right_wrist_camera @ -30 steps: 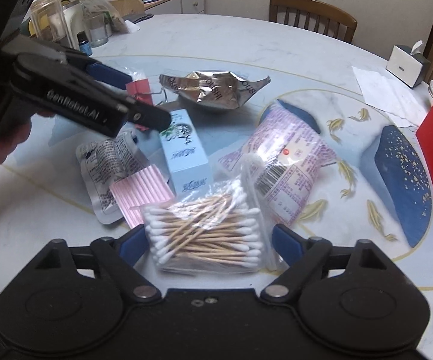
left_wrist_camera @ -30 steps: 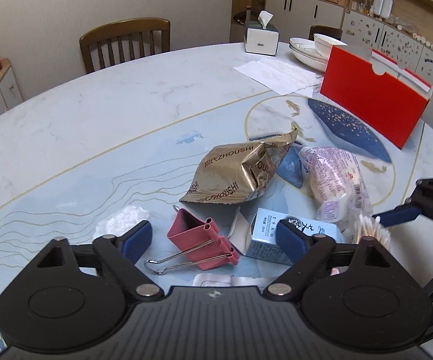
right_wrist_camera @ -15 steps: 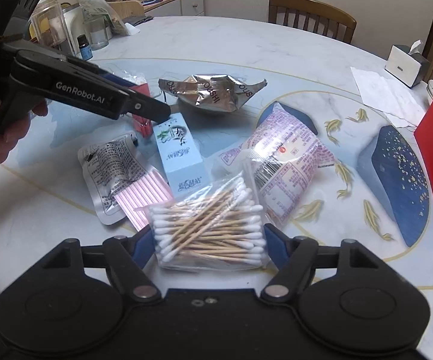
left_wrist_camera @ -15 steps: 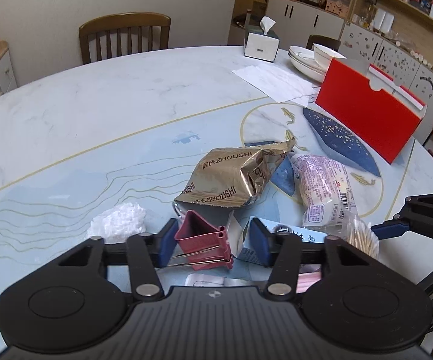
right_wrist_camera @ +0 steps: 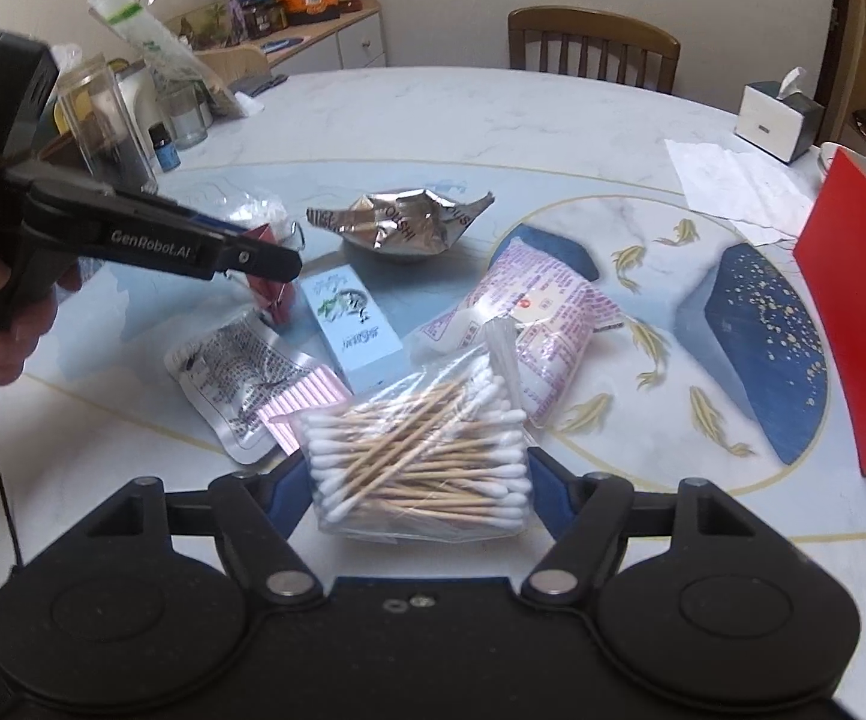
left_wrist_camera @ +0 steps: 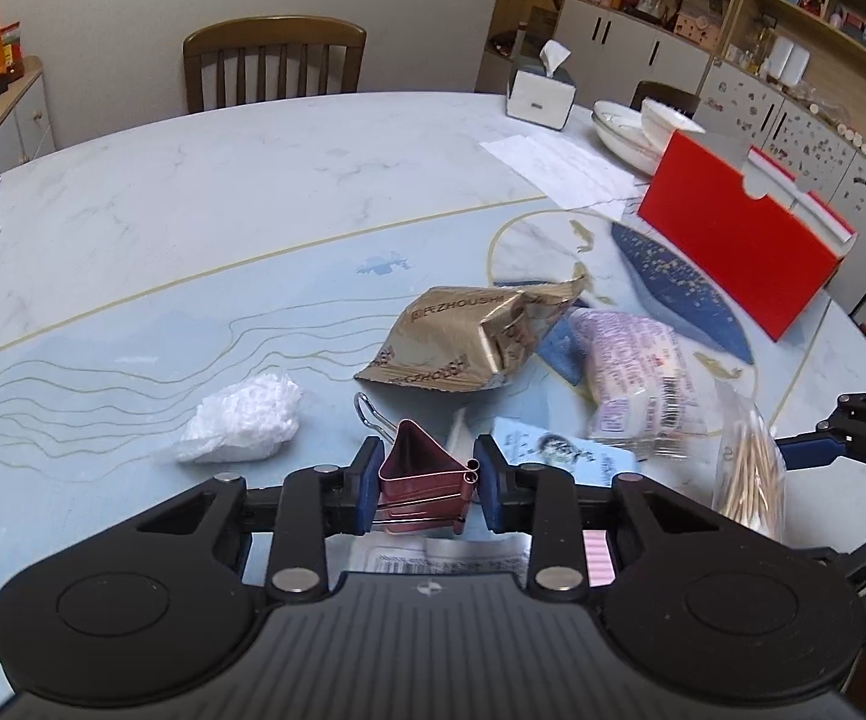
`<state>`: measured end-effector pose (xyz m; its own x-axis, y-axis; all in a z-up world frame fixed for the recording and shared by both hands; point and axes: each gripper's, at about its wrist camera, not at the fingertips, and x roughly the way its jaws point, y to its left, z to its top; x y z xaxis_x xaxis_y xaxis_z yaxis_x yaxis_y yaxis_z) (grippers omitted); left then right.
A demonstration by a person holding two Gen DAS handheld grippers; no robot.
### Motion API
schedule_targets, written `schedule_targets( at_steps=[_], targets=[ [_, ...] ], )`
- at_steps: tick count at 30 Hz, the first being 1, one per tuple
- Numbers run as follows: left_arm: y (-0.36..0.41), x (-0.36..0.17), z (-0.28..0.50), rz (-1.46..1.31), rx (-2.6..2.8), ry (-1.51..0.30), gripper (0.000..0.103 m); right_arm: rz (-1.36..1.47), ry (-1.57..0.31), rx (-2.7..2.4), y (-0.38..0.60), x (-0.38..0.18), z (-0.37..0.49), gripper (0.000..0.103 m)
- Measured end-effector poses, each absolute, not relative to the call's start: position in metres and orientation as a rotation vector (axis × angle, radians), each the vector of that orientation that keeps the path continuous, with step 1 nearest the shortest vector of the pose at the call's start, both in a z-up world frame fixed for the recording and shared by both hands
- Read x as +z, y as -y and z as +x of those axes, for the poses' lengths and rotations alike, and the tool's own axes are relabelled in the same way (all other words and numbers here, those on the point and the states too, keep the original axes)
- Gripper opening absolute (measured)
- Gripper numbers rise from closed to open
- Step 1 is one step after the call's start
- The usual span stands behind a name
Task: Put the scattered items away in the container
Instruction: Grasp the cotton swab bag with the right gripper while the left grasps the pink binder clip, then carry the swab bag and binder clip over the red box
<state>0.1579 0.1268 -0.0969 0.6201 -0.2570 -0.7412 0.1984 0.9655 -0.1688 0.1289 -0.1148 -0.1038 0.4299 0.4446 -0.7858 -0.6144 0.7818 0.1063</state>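
My left gripper (left_wrist_camera: pixel 427 480) is shut on a red binder clip (left_wrist_camera: pixel 424 471), with both blue pads pressed against its sides. In the right wrist view, my right gripper (right_wrist_camera: pixel 418 492) is shut on a clear bag of cotton swabs (right_wrist_camera: pixel 421 456), which it holds just off the table. Loose on the table lie a gold snack wrapper (left_wrist_camera: pixel 463 336), a pink printed packet (right_wrist_camera: pixel 541 312), a pale blue carton (right_wrist_camera: pixel 355 324), a silver sachet with pink strips (right_wrist_camera: pixel 241 378) and a white crumpled wad (left_wrist_camera: pixel 247 420). The red open-topped box (left_wrist_camera: pixel 733 240) stands at the far right.
A tissue box (left_wrist_camera: pixel 541 93), a paper sheet (left_wrist_camera: pixel 559 162) and stacked bowls (left_wrist_camera: pixel 631 132) sit at the back right of the round marble table (left_wrist_camera: pixel 193 180). Jars and bottles (right_wrist_camera: pixel 133 114) crowd its left edge. Wooden chairs stand behind the table. A hand (right_wrist_camera: pixel 7 324) grips the left tool.
My left jaws closed on the binder clip. My right jaws narrowed onto the swab bag, and the bag rose slightly off the table.
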Motion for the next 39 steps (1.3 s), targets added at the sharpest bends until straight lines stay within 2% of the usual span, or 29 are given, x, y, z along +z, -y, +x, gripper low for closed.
schedule_targets(
  at_steps=[18,39],
  targets=[
    [-0.104,-0.052,0.131,-0.066,-0.310,-0.803,0.031,-0.134,-0.832,0.593,0.155,-0.060,0.122,0.072],
    [0.030,-0.013,0.165,-0.009,-0.497,-0.710,0.031,-0.073,-0.771,0.418,0.275,-0.020,0.160,0.072]
  ],
)
